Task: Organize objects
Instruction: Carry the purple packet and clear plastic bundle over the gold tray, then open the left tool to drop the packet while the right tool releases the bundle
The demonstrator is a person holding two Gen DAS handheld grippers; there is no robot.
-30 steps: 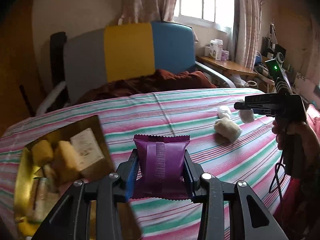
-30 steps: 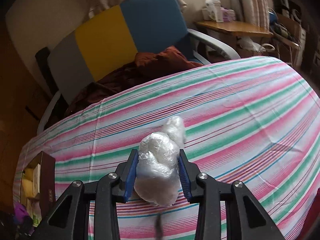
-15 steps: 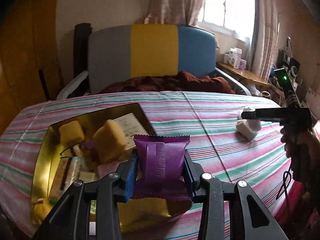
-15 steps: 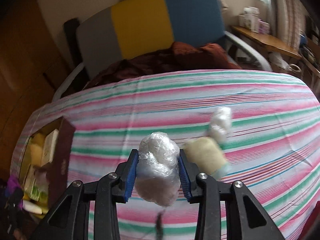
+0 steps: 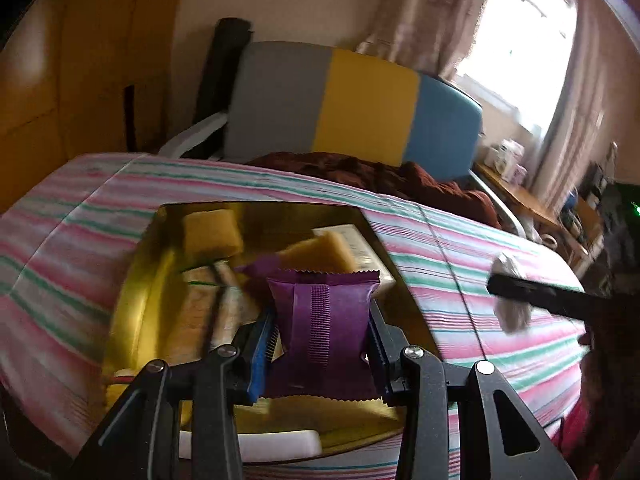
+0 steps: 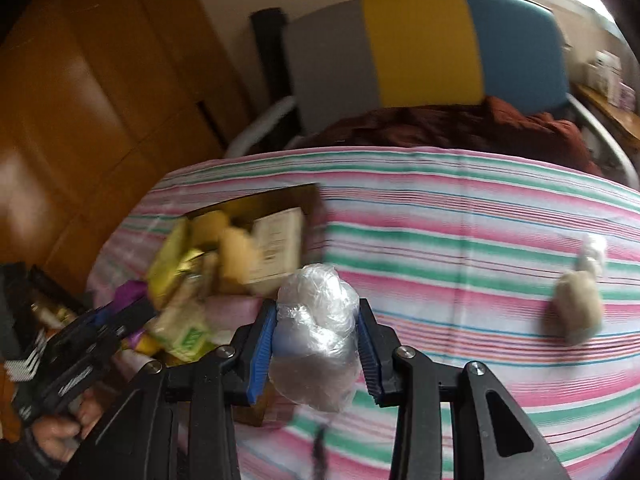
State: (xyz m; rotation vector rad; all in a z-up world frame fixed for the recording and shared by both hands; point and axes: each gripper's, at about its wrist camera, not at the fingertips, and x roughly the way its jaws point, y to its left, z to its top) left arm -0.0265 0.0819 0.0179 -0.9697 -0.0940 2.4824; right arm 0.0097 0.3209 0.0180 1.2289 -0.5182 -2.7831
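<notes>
The purple foil sachet (image 5: 322, 322) is sitting upright between the blue ribbed pads of the left gripper (image 5: 322, 336), pinched at its two side edges over the open gold box (image 5: 132, 308); the jaws are standing narrow and clamping it. It is reading as light, with a crimped central seam and serrated ends; the film is looking slick and slightly puffed, so hard squeezing is likely to crease or burst it, and the side-edge hold is judged the right one. The right gripper (image 6: 316, 338) is holding a crumpled clear-plastic bundle (image 6: 314, 332) between its pads, jaws likewise narrow; the bundle is bulging above and below the pads, soft and compressible, probably nearly weightless, and its glossy wrap may be slipping if the grip loosens. It is hanging above the striped cloth (image 6: 460, 248) just beside the box's near corner. Inside the box, yellow sponge-like blocks (image 5: 212, 230), a printed cream carton (image 6: 276, 246) and small wrapped packets are lying jumbled; exact count cannot be told through the blur. A beige wrapped lump (image 6: 576, 304) and a smaller white one (image 6: 592, 254) are lying on the cloth well apart from the box, judged as left to collect. Behind, a grey-yellow-blue headboard (image 5: 360, 112) is standing.
</notes>
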